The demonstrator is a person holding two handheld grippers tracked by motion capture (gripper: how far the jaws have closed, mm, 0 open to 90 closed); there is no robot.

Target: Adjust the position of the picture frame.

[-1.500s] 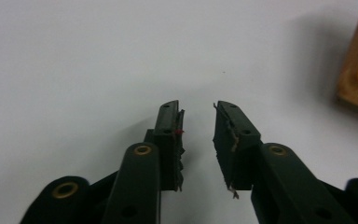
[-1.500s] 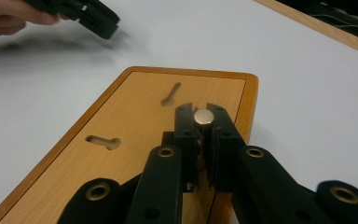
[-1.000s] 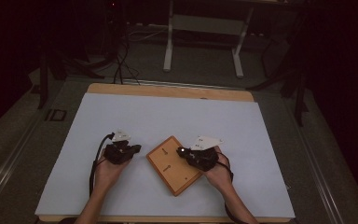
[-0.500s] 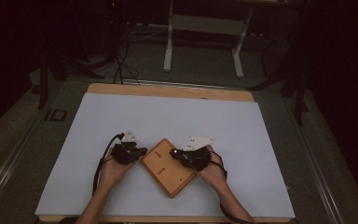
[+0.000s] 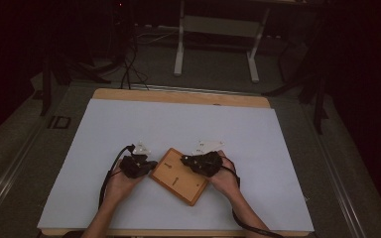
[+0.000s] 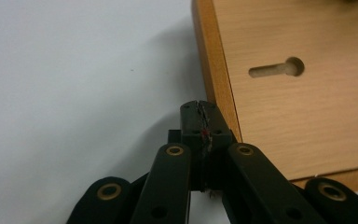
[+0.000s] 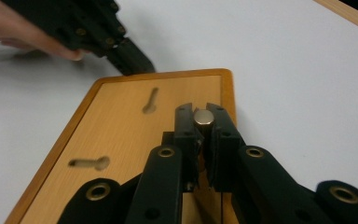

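- A wooden board (image 5: 180, 176) with two keyhole slots (image 6: 277, 69) lies flat, low and centre in the high view, on the white table sheet (image 5: 178, 124).
- The left gripper (image 6: 200, 109) has its jaws pressed together on nothing, tips at the board's edge.
- The right gripper (image 7: 203, 116), over the board, pinches a small metal cylinder (image 7: 203, 116).

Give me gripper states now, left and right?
Left gripper: shut, empty, tips beside the wooden board edge.
Right gripper: shut on a small metal peg.
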